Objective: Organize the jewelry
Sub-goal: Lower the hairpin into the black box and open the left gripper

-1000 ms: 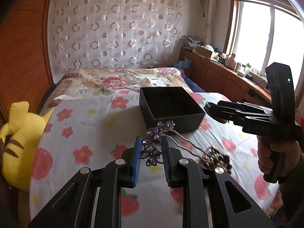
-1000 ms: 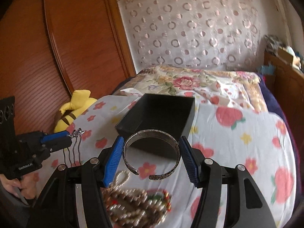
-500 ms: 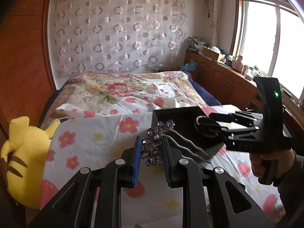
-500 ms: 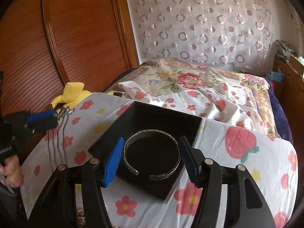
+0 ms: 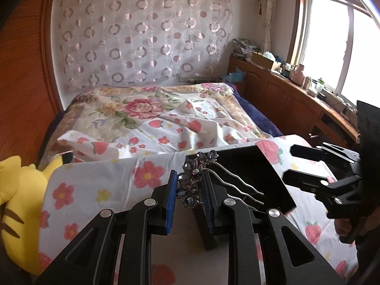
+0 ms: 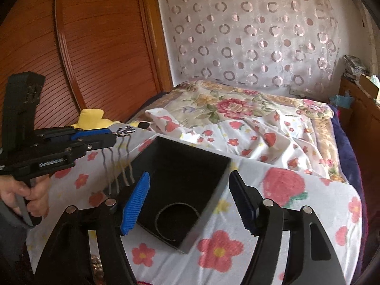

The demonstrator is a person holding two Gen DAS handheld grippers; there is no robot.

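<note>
Left gripper (image 5: 190, 197): clamped on the jewelled purple flower head of a silver wavy-pronged hair comb (image 5: 193, 182); the grip is taken on the ornament so that the prongs are left free, pointing towards the box.
Comb position: held in the air just beside the near left edge of the box; in the right wrist view the prongs (image 6: 120, 166) are seen hanging downward outside the box wall, not yet over the opening.
Right gripper (image 6: 190, 201): spread wide with nothing between the blue ribbed pads (image 6: 136, 201); it is poised directly above the box, judged to be so placed because a release has been made there.
Square black open-topped box (image 6: 220, 175): set on the strawberry-and-flower printed white sheet (image 6: 296, 190), within reach of both grippers.
Box contents: one open silver cuff bangle (image 6: 177, 220) is seen lying flat on the floor at the near corner; nothing else can be made out inside.
Remaining jewellery: a few beads (image 6: 96, 264) are glimpsed on the sheet below the right gripper's left finger; the rest is hidden.
Step in hand: judged to be the carrying of the comb over the box for dropping.
</note>
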